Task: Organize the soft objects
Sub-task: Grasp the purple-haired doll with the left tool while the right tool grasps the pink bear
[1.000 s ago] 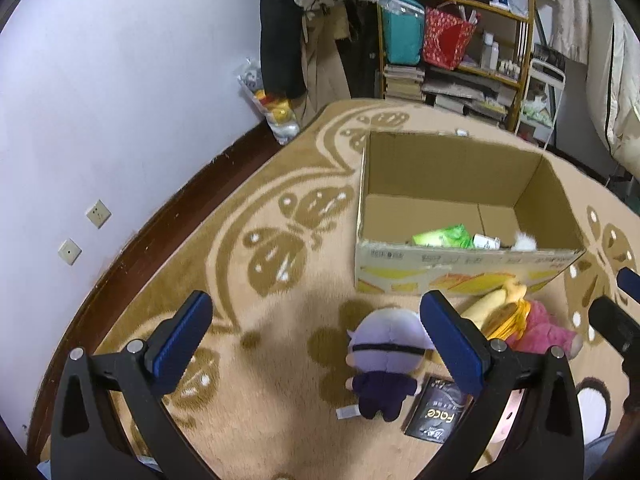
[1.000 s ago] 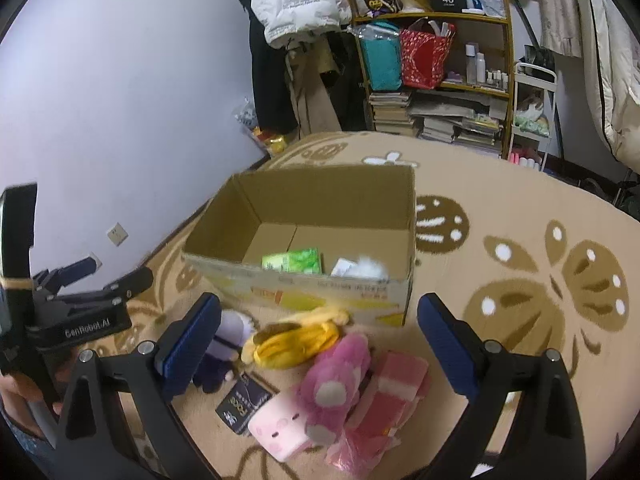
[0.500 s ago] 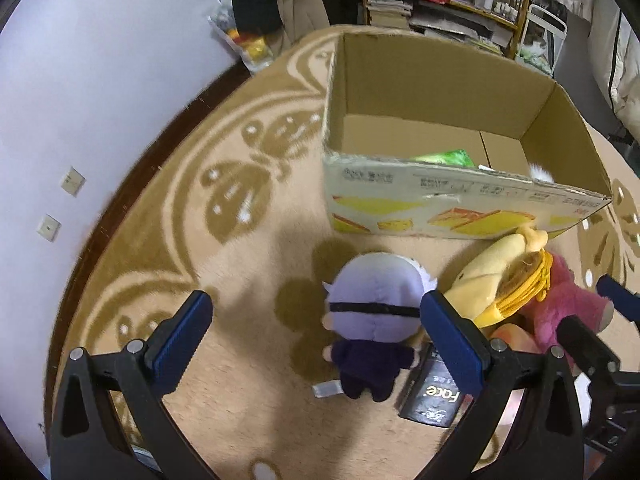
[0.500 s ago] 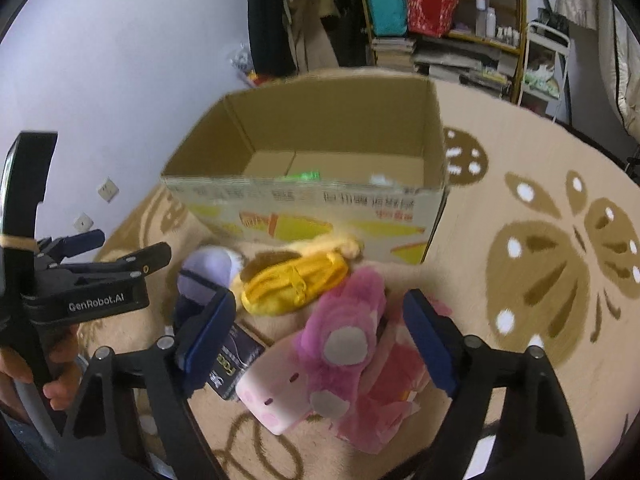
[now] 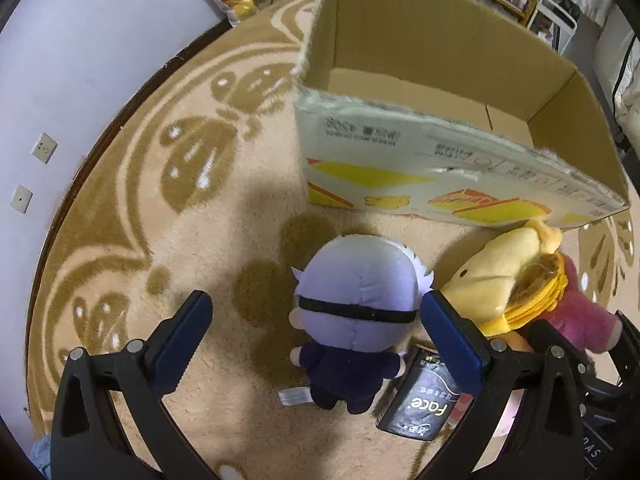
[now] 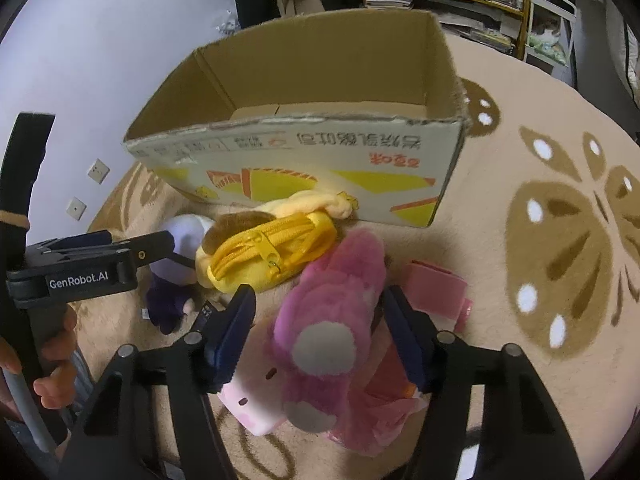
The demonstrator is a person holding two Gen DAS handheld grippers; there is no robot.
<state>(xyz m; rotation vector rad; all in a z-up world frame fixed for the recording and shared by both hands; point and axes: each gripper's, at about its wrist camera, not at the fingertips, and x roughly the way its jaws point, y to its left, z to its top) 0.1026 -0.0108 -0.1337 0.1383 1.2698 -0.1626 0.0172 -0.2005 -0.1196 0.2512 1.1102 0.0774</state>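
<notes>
Fuzzy pink plush [image 6: 328, 320] between spread right tool [image 6: 320, 336] jaws; left tool [image 5: 316, 344] apart over round-headed purple doll [image 5: 356, 312].

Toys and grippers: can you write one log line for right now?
left gripper: open over doll | right gripper: open around pink plush | box: behind

Bare carpet [image 5: 224, 216] left of the purple doll [image 5: 356, 304]; cardboard box [image 5: 440, 172] blocks ahead.
</notes>
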